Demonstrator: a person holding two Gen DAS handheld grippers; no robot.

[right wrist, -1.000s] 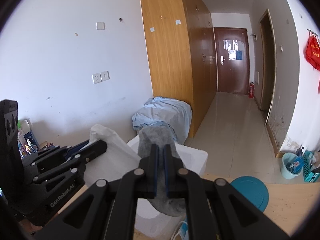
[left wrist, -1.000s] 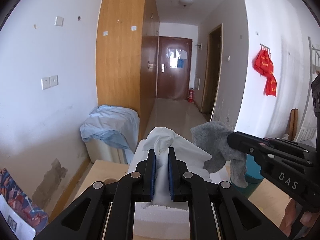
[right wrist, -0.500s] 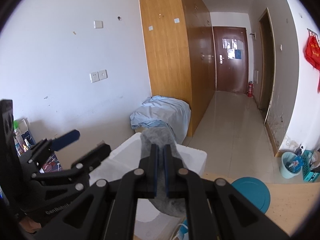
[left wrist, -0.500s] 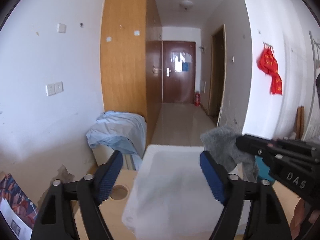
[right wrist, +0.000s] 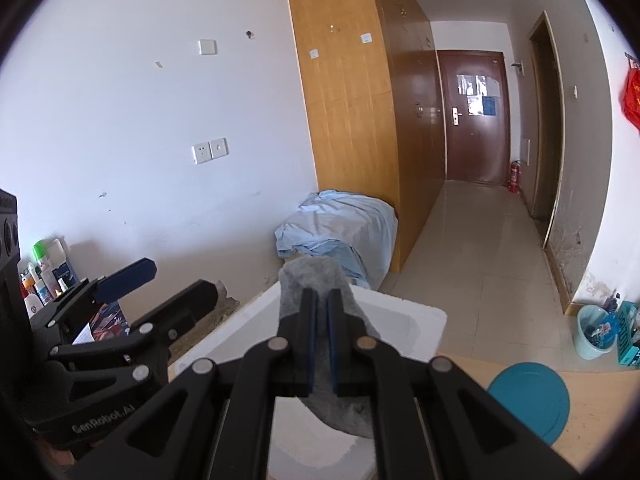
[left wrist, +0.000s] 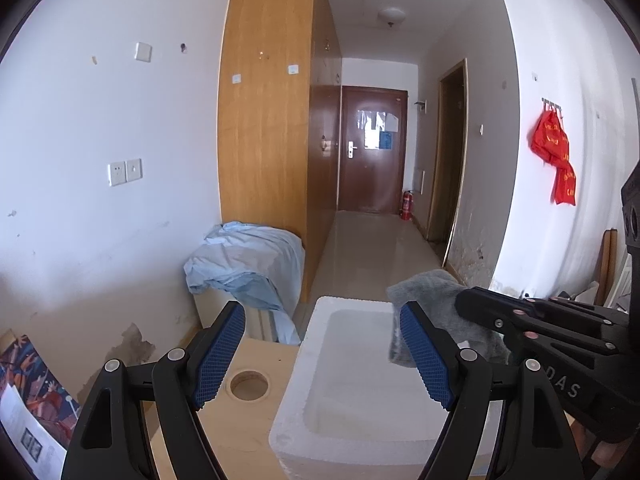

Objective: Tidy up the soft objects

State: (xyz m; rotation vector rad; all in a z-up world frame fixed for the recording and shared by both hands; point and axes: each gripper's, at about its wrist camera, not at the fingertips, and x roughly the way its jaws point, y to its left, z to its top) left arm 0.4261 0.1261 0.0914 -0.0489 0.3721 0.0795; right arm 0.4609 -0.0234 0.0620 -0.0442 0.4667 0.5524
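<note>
A white foam box (left wrist: 352, 380) sat on a light wooden table (left wrist: 240, 432) at the near end of a long room, as two hand-held grippers hovered over it. The left gripper (left wrist: 322, 356) stood with its blue-padded jaws spread wide and nothing between them, framing the near left part of the box's hollow. The right gripper (right wrist: 321, 334) had its jaws pressed together on a grey soft cloth (right wrist: 316, 280), which bulged above the fingertips and sagged below them over the box; in the left wrist view the same cloth (left wrist: 432, 292) hung at the box's right rim, just behind the left gripper's right finger. The inside of the box appeared pale and blurred, and its contents could not be made out. A round hole (left wrist: 249, 386) was cut in the table just left of the box, and a teal round lid (right wrist: 528, 400) lay on the table to the right. Beyond the table a pale blue sheet (left wrist: 248, 260) was draped over a low unit beside a tall wooden wardrobe (left wrist: 272, 120), with a dark brown door (left wrist: 372, 152) at the corridor's far end and a red bag (left wrist: 554, 152) hanging on the right wall.
</note>
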